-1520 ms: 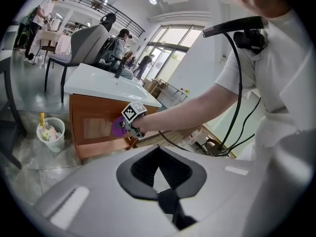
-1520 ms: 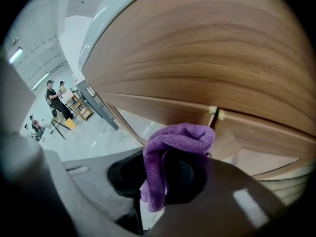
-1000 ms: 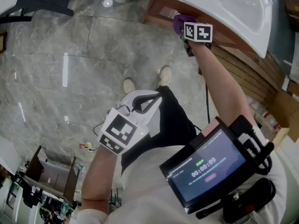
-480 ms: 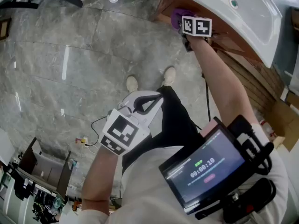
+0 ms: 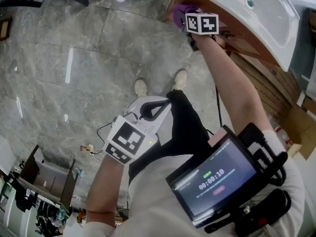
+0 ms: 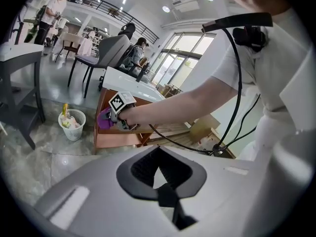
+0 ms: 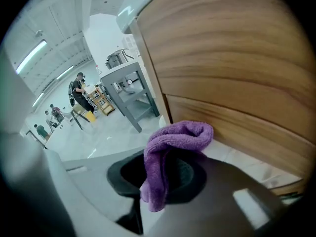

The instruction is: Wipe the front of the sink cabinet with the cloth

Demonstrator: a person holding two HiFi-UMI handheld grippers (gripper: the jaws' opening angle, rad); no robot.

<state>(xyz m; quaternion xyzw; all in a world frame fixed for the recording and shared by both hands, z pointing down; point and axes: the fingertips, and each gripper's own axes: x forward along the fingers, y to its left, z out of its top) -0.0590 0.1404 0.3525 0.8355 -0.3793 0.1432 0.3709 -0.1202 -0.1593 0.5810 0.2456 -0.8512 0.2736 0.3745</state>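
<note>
Left hand-held gripper [image 5: 157, 107] hangs low by the person's waist, jaws pressed together with nothing in them. Further out, the right hand-held gripper [image 7: 158, 181] is pinching the purple cloth [image 7: 177, 137], bunched end right up at the wooden sink cabinet [image 7: 237, 73] front, just under the white sink [image 5: 256, 14].

Open-plan workspace: grey desks [image 6: 19, 56], chairs [image 6: 111, 51], marble floor [image 5: 74, 58].

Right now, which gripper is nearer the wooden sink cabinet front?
Right. The right gripper holds the purple cloth up at the cabinet front; the left gripper hangs well back from it, shut and empty.
</note>
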